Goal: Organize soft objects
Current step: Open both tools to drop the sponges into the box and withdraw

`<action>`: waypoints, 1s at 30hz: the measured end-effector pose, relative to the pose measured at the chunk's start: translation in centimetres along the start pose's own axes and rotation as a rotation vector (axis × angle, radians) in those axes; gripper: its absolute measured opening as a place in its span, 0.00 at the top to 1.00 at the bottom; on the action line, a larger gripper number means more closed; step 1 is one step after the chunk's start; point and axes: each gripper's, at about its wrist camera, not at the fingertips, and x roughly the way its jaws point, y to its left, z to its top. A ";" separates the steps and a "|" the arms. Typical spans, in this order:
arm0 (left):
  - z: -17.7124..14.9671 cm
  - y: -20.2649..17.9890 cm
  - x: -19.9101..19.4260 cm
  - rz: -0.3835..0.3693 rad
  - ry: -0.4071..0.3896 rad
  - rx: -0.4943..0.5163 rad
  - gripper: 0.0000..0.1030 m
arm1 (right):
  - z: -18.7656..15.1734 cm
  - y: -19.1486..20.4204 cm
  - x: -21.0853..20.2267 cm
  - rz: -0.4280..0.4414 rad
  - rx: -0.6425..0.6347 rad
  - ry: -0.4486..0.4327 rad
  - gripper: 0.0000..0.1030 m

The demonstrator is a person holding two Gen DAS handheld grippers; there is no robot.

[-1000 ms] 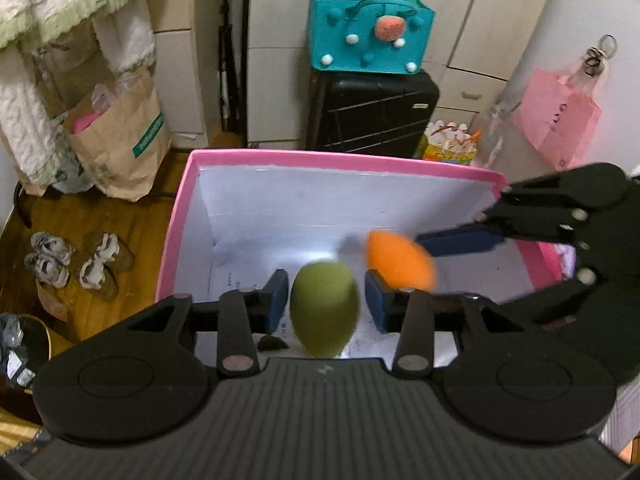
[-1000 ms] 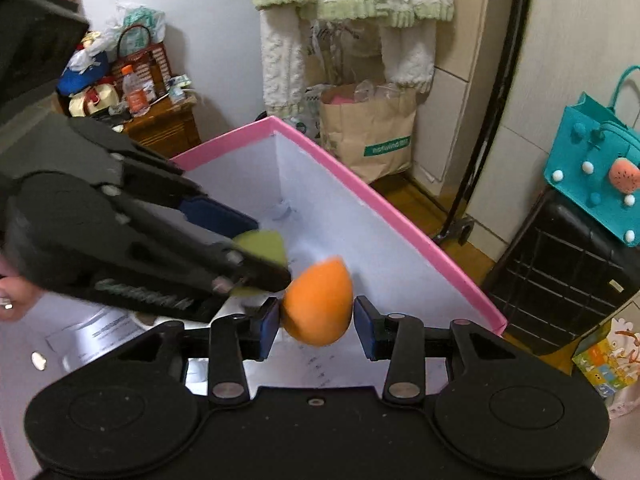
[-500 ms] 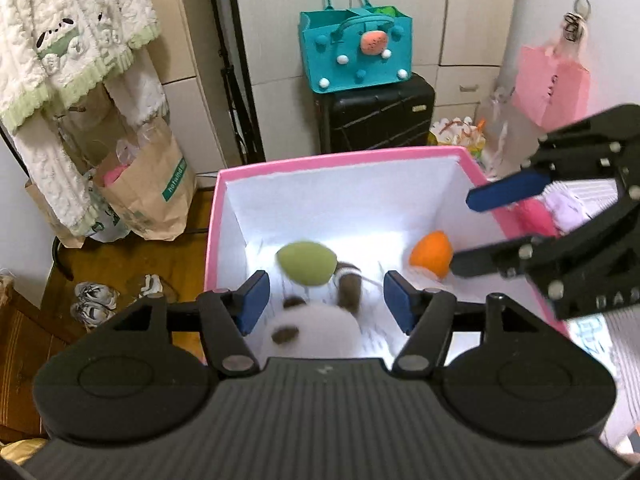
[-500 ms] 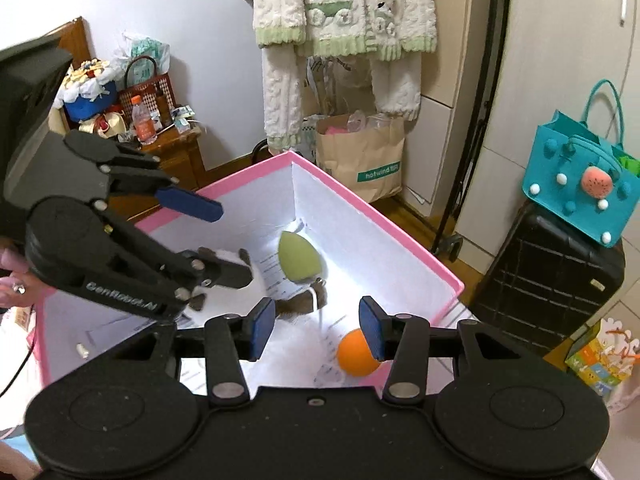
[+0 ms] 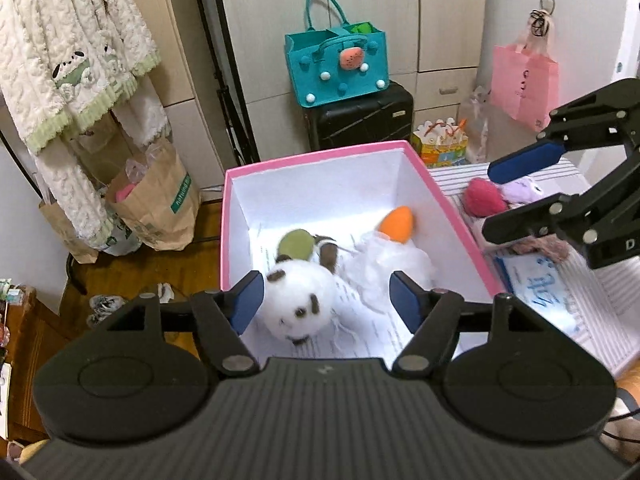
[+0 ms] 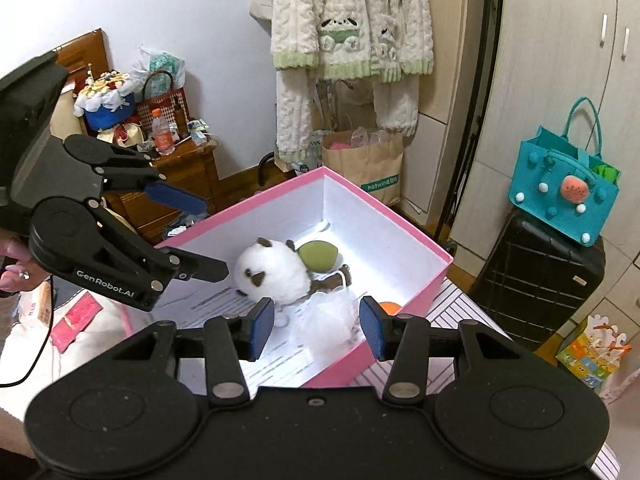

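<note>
A pink box (image 5: 456,216) with a white inside holds a white plush with brown ears (image 5: 298,306), a green sponge (image 5: 296,243), an orange sponge (image 5: 396,224) and a white fluffy puff (image 5: 394,258). In the right wrist view the box (image 6: 400,218) shows the plush (image 6: 272,274), the green sponge (image 6: 318,254), the puff (image 6: 326,322) and a sliver of the orange sponge (image 6: 387,307). My left gripper (image 5: 326,304) is open and empty above the box's near end. My right gripper (image 6: 316,326) is open and empty above the box's right side. A red pompom (image 5: 482,198) and a lilac plush (image 5: 520,190) lie outside, right of the box.
The box stands on a striped white surface (image 5: 600,292) with a blue-printed packet (image 5: 536,284). Behind are a black suitcase (image 5: 360,120) with a teal bag (image 5: 336,64), a paper bag (image 5: 160,204), a pink bag (image 5: 524,80) and hanging knitwear (image 5: 80,60). A wooden cabinet (image 6: 180,184) stands at the left.
Both grippers let go of their sponges, green from the left and orange from the right. Both sponges now lie in the box, and both grippers have opened and risen back from it.
</note>
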 end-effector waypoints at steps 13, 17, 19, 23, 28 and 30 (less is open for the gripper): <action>-2.0 -3.0 -5.2 -0.040 -0.010 0.057 0.28 | -2.8 3.1 -6.3 -0.028 -0.022 -0.032 0.42; -2.5 -4.3 -6.1 -0.050 -0.007 0.084 0.27 | -4.2 3.6 -7.7 -0.026 -0.024 -0.037 0.40; -2.8 -5.1 -6.5 -0.059 -0.007 0.099 0.27 | -4.8 3.8 -8.3 -0.022 -0.020 -0.036 0.39; -3.3 -6.6 -6.9 -0.077 0.000 0.133 0.27 | -6.2 4.0 -9.5 -0.026 -0.019 -0.043 0.39; -4.0 -8.9 -7.2 -0.100 0.010 0.183 0.27 | -8.6 4.2 -11.0 -0.040 -0.016 -0.051 0.37; -4.2 -9.9 -7.2 -0.113 0.010 0.202 0.27 | -9.6 4.1 -11.6 -0.051 -0.010 -0.049 0.37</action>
